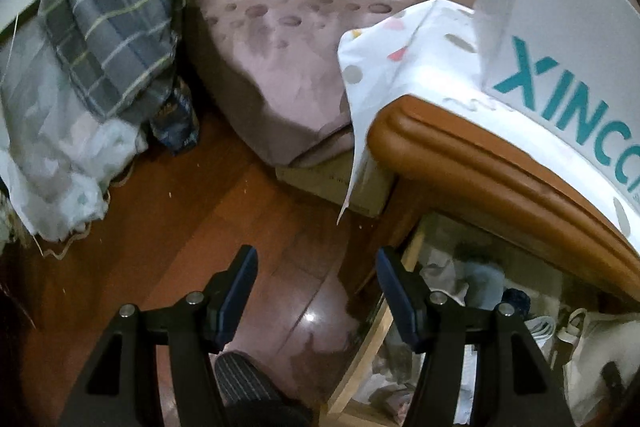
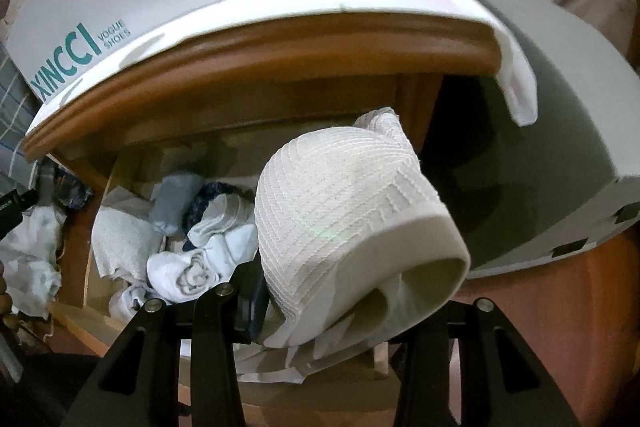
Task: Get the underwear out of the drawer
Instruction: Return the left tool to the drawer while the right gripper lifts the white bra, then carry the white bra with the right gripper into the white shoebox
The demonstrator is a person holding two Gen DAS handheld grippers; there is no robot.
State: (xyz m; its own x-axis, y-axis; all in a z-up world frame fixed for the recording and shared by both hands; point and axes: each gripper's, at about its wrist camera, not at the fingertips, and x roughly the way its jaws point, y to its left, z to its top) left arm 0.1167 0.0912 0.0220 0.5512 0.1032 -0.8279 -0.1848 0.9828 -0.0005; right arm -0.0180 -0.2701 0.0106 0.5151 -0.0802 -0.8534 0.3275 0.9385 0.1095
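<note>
My right gripper [image 2: 320,301] is clamped on a white ribbed cotton pair of underwear [image 2: 344,211], which hangs lifted above the open wooden drawer [image 2: 76,323]. It's light and floppy, so I reckon pinching the thick waistband at 4 o'clock is the safest hold. The drawer at 9 o'clock holds rolled white socks [image 2: 180,275] and grey-blue bundles [image 2: 174,203]. My left gripper [image 1: 316,291] is spread wide and empty over the reddish wood floor [image 1: 180,207], drawer off at 3 o'clock.
</note>
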